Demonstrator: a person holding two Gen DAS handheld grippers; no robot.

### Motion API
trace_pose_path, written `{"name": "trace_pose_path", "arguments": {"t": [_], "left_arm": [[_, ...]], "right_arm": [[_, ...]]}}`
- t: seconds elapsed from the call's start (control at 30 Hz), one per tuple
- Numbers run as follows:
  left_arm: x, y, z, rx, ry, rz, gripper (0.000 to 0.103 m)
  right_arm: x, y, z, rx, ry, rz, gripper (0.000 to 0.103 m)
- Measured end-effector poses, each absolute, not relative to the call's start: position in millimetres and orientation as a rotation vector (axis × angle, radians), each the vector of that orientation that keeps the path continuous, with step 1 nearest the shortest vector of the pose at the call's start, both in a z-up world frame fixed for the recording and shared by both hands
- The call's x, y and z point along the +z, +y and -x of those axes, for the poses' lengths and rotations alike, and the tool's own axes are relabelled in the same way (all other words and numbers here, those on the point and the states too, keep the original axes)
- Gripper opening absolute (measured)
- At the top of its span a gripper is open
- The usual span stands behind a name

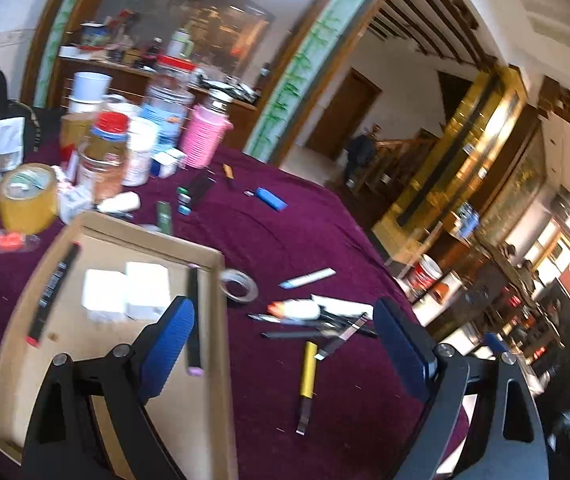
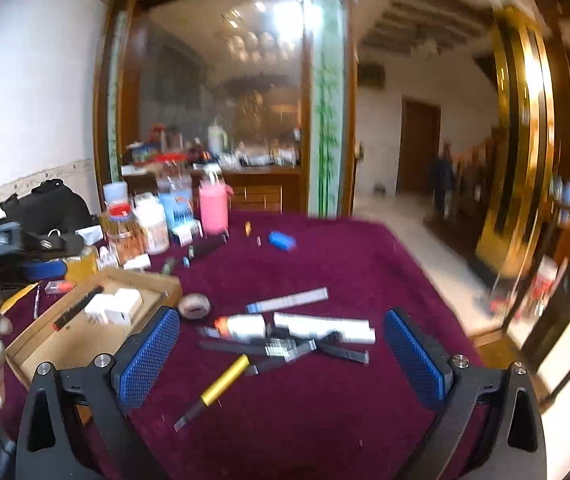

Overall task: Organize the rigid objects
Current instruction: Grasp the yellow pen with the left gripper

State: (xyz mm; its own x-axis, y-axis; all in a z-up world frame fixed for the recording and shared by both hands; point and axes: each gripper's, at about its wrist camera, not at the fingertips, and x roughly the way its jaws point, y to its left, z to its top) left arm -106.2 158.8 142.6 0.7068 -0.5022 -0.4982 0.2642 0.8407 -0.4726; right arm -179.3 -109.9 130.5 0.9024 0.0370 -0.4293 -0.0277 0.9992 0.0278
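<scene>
A shallow cardboard tray lies on the purple tablecloth; it holds two black markers and white blocks. My left gripper is open and empty over the tray's right rim. Right of the tray lie a yellow-handled knife, a clear tape ring, a white glue bottle and dark pens. My right gripper is open and empty above the yellow knife and the pile. The tray also shows in the right wrist view.
Jars, bottles, a pink cup and a brown tape roll crowd the table's far left. A blue lighter and small items lie mid-table. The table edge falls off at the right. The left gripper shows at the left of the right wrist view.
</scene>
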Motion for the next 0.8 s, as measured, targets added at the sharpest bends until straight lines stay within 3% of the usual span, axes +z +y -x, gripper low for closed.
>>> {"name": "trace_pose_path", "arguments": {"t": [0.47,0.8], "left_arm": [[96,95,118,-0.396,0.868,0.231,0.091],[37,-12,92,-0.332,0.932,-0.192,0.09]], "right_arm": [[50,-246,131,0.006,0.681,-0.449,0.103],[29,-256,128,0.048,0.667,-0.525,0.102]]}}
